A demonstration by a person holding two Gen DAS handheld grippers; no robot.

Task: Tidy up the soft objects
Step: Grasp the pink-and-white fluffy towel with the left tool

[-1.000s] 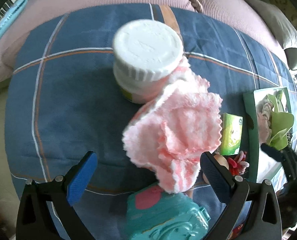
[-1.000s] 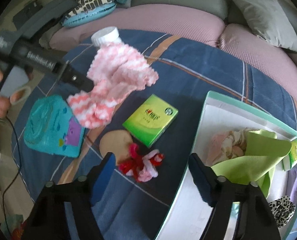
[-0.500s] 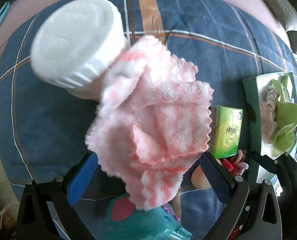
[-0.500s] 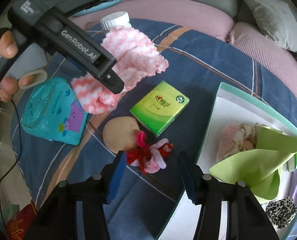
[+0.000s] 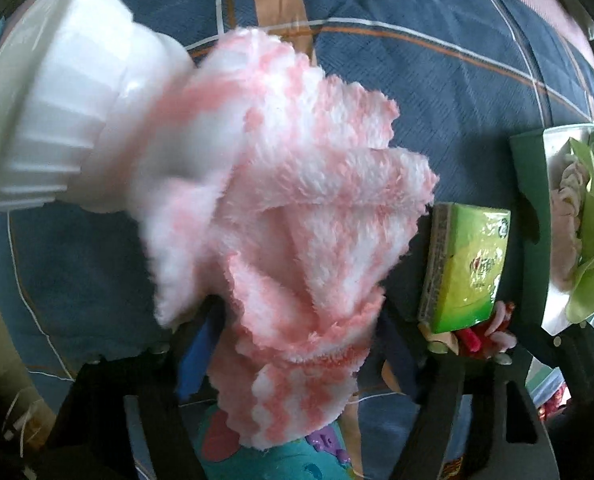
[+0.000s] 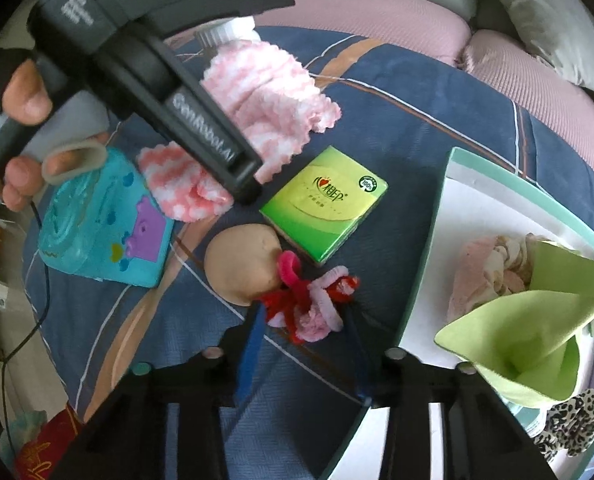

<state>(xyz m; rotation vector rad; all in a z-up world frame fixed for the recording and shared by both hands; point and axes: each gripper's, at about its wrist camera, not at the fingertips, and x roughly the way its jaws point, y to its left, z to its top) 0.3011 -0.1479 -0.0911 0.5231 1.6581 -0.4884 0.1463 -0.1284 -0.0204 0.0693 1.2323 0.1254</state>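
Left gripper (image 5: pixel 293 344), pointed straight down, straddled the lower folds of a pink-and-white fluffy cloth (image 5: pixel 297 216); its jaws had just been closing, and whether the blue pads already pressed the fabric could not be told. Above the gripper the cloth lay bunched against a white-capped bottle (image 5: pixel 57 112) on a blue plaid cover (image 5: pixel 437 80). Below the gripper sat a teal toy case (image 6: pixel 101 220).

Right gripper (image 6: pixel 303 320), angled steeply down, had its jaws likewise just closing about a red-and-pink pipe-cleaner tangle (image 6: pixel 313 300); the blue pads stood beside the tangle, contact unclear. Just left of the tangle lay a tan round pad (image 6: pixel 241 260), and ahead of it a green tissue pack (image 6: pixel 325 204). Right of this gripper, a white tray (image 6: pixel 477 216) held a green cloth (image 6: pixel 537 320), a pale pink cloth (image 6: pixel 481 276) and a leopard-print scrunchie (image 6: pixel 569 424).
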